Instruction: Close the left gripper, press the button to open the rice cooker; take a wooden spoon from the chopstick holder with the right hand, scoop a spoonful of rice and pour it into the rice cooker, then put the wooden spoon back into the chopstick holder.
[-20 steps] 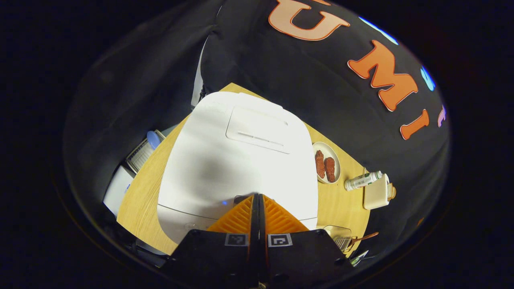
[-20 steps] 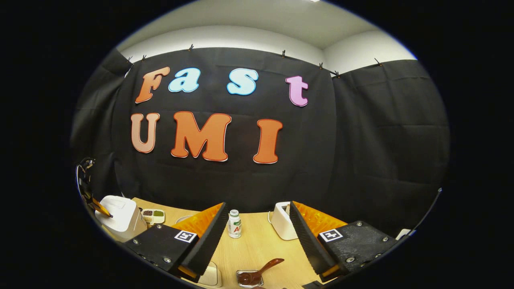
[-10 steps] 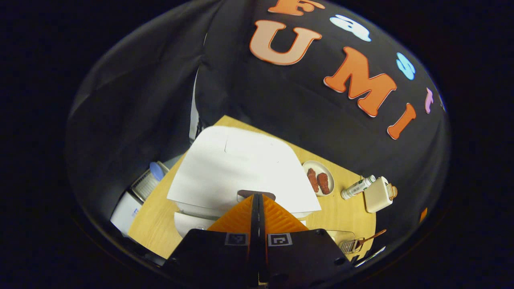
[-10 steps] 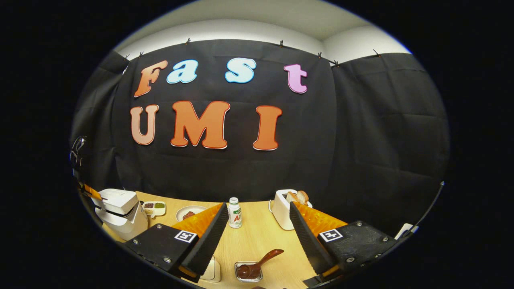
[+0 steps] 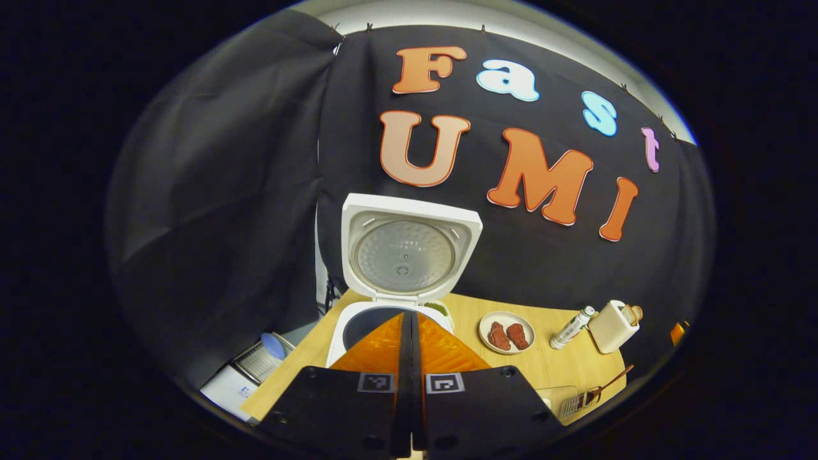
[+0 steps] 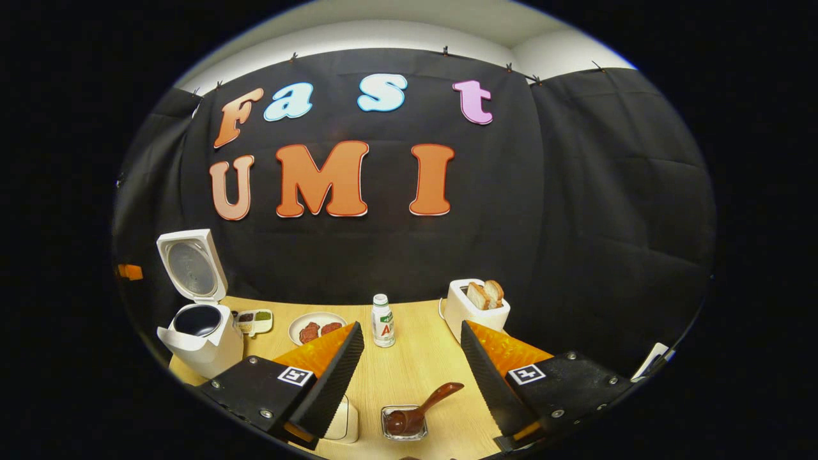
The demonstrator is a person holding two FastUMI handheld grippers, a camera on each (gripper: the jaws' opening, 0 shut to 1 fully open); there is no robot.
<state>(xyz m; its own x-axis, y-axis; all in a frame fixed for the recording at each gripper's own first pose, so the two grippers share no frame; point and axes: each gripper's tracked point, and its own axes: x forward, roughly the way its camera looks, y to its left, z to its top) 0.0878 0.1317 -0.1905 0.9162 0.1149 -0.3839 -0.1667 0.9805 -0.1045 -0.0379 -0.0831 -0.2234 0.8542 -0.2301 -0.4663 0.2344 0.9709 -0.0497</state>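
Note:
The white rice cooker (image 5: 358, 332) stands open, its lid (image 5: 409, 246) raised upright and the dark inner pot (image 5: 364, 322) exposed. My left gripper (image 5: 409, 315) is shut with nothing between its fingers, held just in front of the pot's rim. In the right gripper view the cooker (image 6: 203, 338) sits at the table's far left. A dark wooden spoon (image 6: 423, 409) rests bowl-down in a small clear chopstick holder (image 6: 404, 427), handle leaning right. My right gripper (image 6: 410, 328) hangs open above and behind the holder, holding nothing.
On the wooden table (image 6: 409, 370) stand a plate of meat (image 6: 316, 330), a small bottle (image 6: 382, 321), a toaster with bread (image 6: 476, 305) and a compartment dish (image 6: 254, 321). A white container (image 6: 345, 421) sits left of the holder, partly behind my finger.
The cooker lid has swung from shut to fully upright. My left gripper, still shut, has drawn back from the cooker's front. The right gripper view has tilted down a little toward the table.

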